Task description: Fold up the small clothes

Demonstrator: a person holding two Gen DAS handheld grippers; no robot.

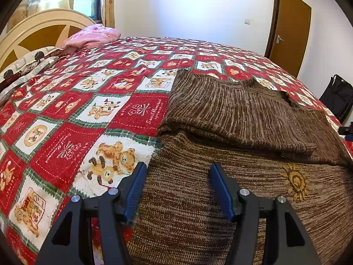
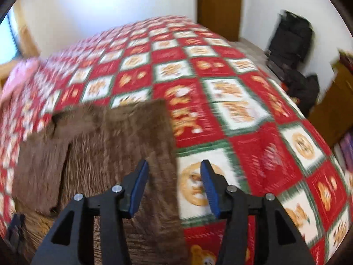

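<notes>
On the red teddy-bear quilt (image 1: 66, 119), the brown knitted sweater (image 1: 198, 190) lies flat, and you have it partly folded: a sleeve or side panel (image 1: 238, 114) is laid across the body, just beyond the sun emblem (image 1: 295, 182). As far as the views show, the far half is tidied and the near body is unfolded, so a fold or two looks left to do.

Your left gripper (image 1: 176, 187) hangs over the sweater's near left part, its jaws apart with nothing between them; its left finger sits at the sweater's left edge, where knit meets quilt. Your right gripper (image 2: 174, 187) straddles the sweater's right edge, one finger over knit and one over quilt, jaws likewise apart and empty. That view is blurred, so whether the pads touch cloth cannot be told.

Beside the sweater on both sides the quilt lies bare, giving room to sweep. Beyond the sweater lie a pink pillow (image 1: 92, 35) and the headboard (image 1: 33, 28), well apart from it.
</notes>
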